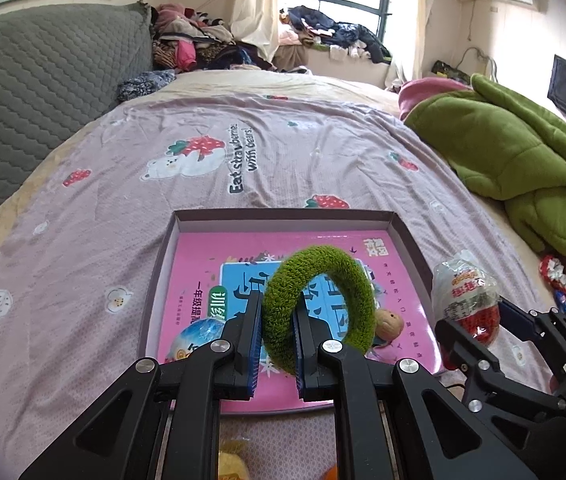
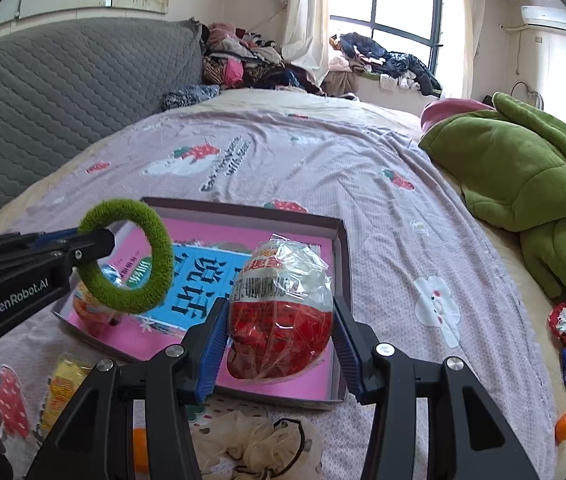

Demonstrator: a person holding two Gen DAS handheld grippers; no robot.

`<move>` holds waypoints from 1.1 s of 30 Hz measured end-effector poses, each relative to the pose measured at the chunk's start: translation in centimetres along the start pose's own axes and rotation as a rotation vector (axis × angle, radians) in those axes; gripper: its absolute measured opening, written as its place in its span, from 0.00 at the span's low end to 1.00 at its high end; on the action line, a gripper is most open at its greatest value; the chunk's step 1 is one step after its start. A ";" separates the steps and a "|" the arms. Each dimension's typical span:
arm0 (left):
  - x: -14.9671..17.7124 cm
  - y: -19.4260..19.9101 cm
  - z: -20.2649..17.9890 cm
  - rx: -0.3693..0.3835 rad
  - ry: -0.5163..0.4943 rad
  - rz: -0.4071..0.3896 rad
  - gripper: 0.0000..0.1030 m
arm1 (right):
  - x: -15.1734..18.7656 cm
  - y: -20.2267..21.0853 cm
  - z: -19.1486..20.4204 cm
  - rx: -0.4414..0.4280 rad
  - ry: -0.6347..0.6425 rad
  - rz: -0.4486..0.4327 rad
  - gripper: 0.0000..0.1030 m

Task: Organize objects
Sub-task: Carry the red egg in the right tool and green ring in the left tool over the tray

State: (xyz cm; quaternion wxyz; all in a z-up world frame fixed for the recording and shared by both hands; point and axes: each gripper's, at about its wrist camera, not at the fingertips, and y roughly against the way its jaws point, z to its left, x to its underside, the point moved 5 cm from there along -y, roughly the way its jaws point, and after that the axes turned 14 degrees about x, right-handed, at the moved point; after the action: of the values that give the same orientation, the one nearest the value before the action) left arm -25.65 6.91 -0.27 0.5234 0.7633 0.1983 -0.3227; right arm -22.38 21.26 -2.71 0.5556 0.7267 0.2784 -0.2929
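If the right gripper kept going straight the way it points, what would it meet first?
Probably the pink book lying in the shallow box; the right gripper already holds the wrapped egg above it. Depth is uncertain.

On the bedsheet (image 1: 283, 152) ahead of me I read "Eat strawberries with bears!" printed beside a bear and strawberry picture. The side of my left gripper (image 2: 95, 246) carries "GenRobot.AI" in white letters. The pink book (image 1: 211, 280) lying in the shallow box (image 1: 283, 216) has large Chinese characters on a blue panel, and the wrapped egg (image 2: 283, 312) between my right jaws bears Chinese print too, though I cannot make either out for certain.
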 end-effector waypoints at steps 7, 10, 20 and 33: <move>0.6 -2.3 -0.5 -0.004 -0.030 0.048 0.13 | 0.9 -2.1 0.5 0.029 0.030 0.033 0.48; 0.9 -3.2 -0.6 -0.010 -0.040 0.070 0.13 | 1.3 -2.9 0.7 0.048 0.051 0.046 0.48; 1.6 -5.1 -0.5 -0.017 -0.033 0.135 0.13 | 1.9 -4.5 0.9 0.061 0.080 0.077 0.48; 2.6 -7.1 -0.5 -0.032 -0.051 0.198 0.14 | 2.6 -6.0 1.5 0.054 0.095 0.116 0.49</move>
State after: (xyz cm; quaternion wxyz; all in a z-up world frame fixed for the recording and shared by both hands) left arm -28.23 9.95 -6.74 0.5698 0.7622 0.1137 -0.2854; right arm -25.16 21.39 -8.75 0.5380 0.7694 0.2536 -0.2329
